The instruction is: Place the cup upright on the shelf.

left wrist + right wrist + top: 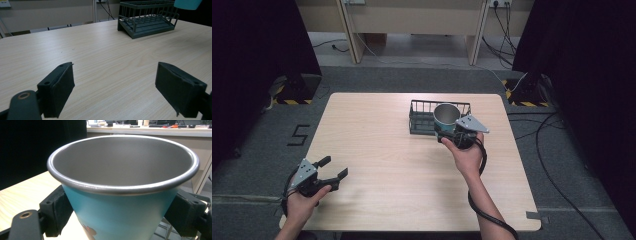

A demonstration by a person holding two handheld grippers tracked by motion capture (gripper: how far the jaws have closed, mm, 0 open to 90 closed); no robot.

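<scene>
Cup: teal outside, bare metal inside, upright, at the rack's right end on the far right of the desk. Likely light, rigid, slick. Right hand-held gripper clamps its tapered wall below the rim; left hand-held gripper spread, holding nothing.

In my right gripper view the cup runs off the bottom edge, so its base is cut away, and a small red print low on its side is too cropped to read. From the high view my right gripper covers the cup's near wall. In my left gripper view the cup is only a blue sliver, and the rack hides the counter behind it
</scene>
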